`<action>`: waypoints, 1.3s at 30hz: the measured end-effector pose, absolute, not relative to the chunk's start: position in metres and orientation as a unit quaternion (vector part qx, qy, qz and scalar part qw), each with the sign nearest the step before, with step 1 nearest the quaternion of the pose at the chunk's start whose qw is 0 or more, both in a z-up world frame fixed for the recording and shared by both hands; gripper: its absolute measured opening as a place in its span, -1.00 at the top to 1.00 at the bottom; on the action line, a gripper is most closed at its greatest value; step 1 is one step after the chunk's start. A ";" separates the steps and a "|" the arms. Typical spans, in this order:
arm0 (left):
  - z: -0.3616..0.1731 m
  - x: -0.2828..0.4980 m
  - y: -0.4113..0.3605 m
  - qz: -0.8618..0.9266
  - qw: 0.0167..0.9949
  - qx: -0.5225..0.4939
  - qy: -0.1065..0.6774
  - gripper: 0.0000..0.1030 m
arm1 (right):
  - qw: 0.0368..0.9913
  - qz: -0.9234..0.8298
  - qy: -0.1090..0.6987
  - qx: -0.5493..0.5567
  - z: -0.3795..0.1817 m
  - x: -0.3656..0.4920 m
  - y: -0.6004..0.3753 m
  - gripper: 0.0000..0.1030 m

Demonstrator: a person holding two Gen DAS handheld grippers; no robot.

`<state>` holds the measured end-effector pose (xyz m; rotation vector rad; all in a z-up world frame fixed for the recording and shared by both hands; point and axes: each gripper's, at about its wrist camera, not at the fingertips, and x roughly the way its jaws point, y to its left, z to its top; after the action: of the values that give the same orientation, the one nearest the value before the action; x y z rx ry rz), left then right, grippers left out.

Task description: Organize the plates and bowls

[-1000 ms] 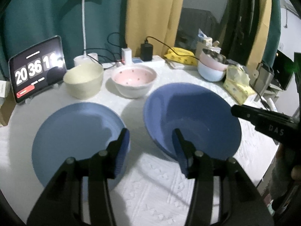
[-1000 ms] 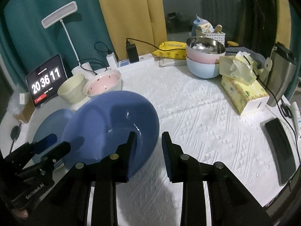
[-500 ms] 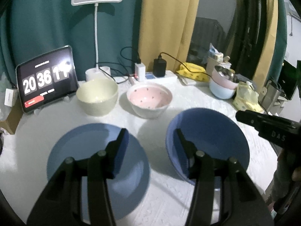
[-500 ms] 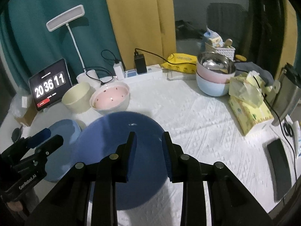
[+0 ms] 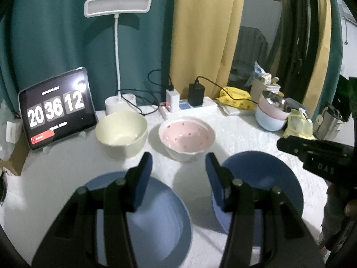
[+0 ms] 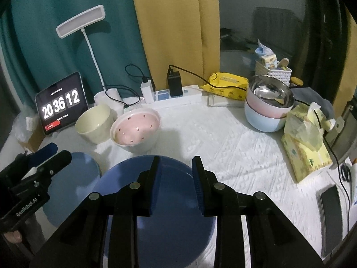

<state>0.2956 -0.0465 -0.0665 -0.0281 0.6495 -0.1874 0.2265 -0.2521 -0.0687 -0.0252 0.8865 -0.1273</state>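
Your left hand-held gripper [image 5: 178, 164] hangs above the bench [image 6: 223, 138] with its jaws apart and nothing between them. Your right hand-held gripper [image 6: 175, 169] has a smaller gap, and it is empty too. Two blue plates lie flat on the bench, apart: the lighter blue plate [image 5: 156, 218] on the left, the darker blue plate [image 5: 263, 178] on the right. Behind them stand a cream bowl [image 5: 121, 130] and a pink dotted bowl [image 5: 187, 137], side by side.
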 end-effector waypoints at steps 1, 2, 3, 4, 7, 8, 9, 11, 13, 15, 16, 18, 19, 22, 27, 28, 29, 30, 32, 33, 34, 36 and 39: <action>-0.066 0.298 -0.046 -0.092 0.943 -0.014 0.319 0.01 | 0.901 -0.061 0.429 -0.014 -0.069 0.229 -0.252 0.43; -0.065 0.301 -0.046 -0.091 0.943 -0.014 0.318 0.01 | 0.901 -0.060 0.429 -0.015 -0.069 0.231 -0.251 0.43; -0.065 0.303 -0.046 -0.089 0.944 -0.014 0.318 0.01 | 0.901 -0.058 0.429 -0.017 -0.069 0.234 -0.250 0.43; -0.064 0.306 -0.046 -0.089 0.944 -0.014 0.317 0.01 | 0.901 -0.056 0.430 -0.018 -0.069 0.238 -0.249 0.43; -0.063 0.313 -0.045 -0.090 0.944 -0.014 0.318 0.01 | 0.900 -0.052 0.432 -0.023 -0.070 0.248 -0.248 0.43; -0.064 0.317 -0.044 -0.090 0.943 -0.016 0.319 0.01 | 0.900 -0.052 0.432 -0.025 -0.070 0.252 -0.248 0.43; -0.064 0.320 -0.043 -0.089 0.943 -0.017 0.320 0.01 | 0.900 -0.050 0.432 -0.026 -0.070 0.255 -0.247 0.43; -0.064 0.326 -0.042 -0.087 0.942 -0.020 0.323 0.01 | 0.900 -0.047 0.432 -0.030 -0.071 0.262 -0.246 0.43; -0.065 0.332 -0.041 -0.084 0.941 -0.025 0.328 0.01 | 0.900 -0.044 0.433 -0.034 -0.071 0.269 -0.243 0.43; -0.066 0.337 -0.040 -0.083 0.940 -0.029 0.331 0.01 | 0.899 -0.038 0.435 -0.035 -0.072 0.276 -0.241 0.43; -0.067 0.340 -0.040 -0.083 0.939 -0.031 0.332 0.01 | 0.899 -0.035 0.436 -0.035 -0.072 0.280 -0.241 0.43; -0.068 0.345 -0.039 -0.083 0.938 -0.034 0.335 0.01 | 0.897 -0.031 0.439 -0.034 -0.073 0.287 -0.241 0.43; -0.069 0.349 -0.039 -0.084 0.937 -0.036 0.338 0.01 | 0.897 -0.030 0.441 -0.032 -0.074 0.291 -0.241 0.43; -0.073 0.359 -0.040 -0.084 0.933 -0.034 0.348 0.01 | 0.894 -0.029 0.446 -0.030 -0.078 0.301 -0.242 0.43; -0.082 0.375 -0.041 -0.089 0.925 -0.035 0.368 0.01 | 0.883 -0.032 0.469 -0.013 -0.088 0.320 -0.246 0.43; -0.085 0.379 -0.042 -0.091 0.923 -0.031 0.373 0.01 | 0.880 -0.035 0.473 -0.011 -0.090 0.325 -0.246 0.43; -0.088 0.383 -0.043 -0.092 0.921 -0.028 0.377 0.01 | 0.879 -0.037 0.476 -0.008 -0.092 0.329 -0.247 0.43; -0.090 0.387 -0.043 -0.092 0.919 -0.029 0.382 0.01 | 0.876 -0.036 0.481 -0.005 -0.094 0.333 -0.247 0.43; -0.095 0.394 -0.043 -0.095 0.915 -0.035 0.391 0.01 | 0.873 -0.035 0.486 0.005 -0.099 0.340 -0.247 0.43; -0.098 0.398 -0.044 -0.101 0.911 -0.040 0.398 0.01 | 0.872 -0.037 0.487 0.009 -0.101 0.344 -0.248 0.43; -0.102 0.402 -0.043 -0.106 0.907 -0.047 0.405 0.01 | 0.871 -0.040 0.490 0.010 -0.105 0.347 -0.248 0.43; -0.109 0.409 -0.044 -0.104 0.902 -0.052 0.417 0.01 | 0.867 -0.042 0.497 0.017 -0.112 0.354 -0.250 0.43; -0.117 0.418 -0.047 -0.105 0.896 -0.055 0.427 0.01 | 0.859 -0.044 0.510 0.024 -0.125 0.364 -0.251 0.43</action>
<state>0.4179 -0.0465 -0.1169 -0.1137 0.8858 -0.2165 0.3638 -0.2507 -0.1250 0.0511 1.0701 -0.0926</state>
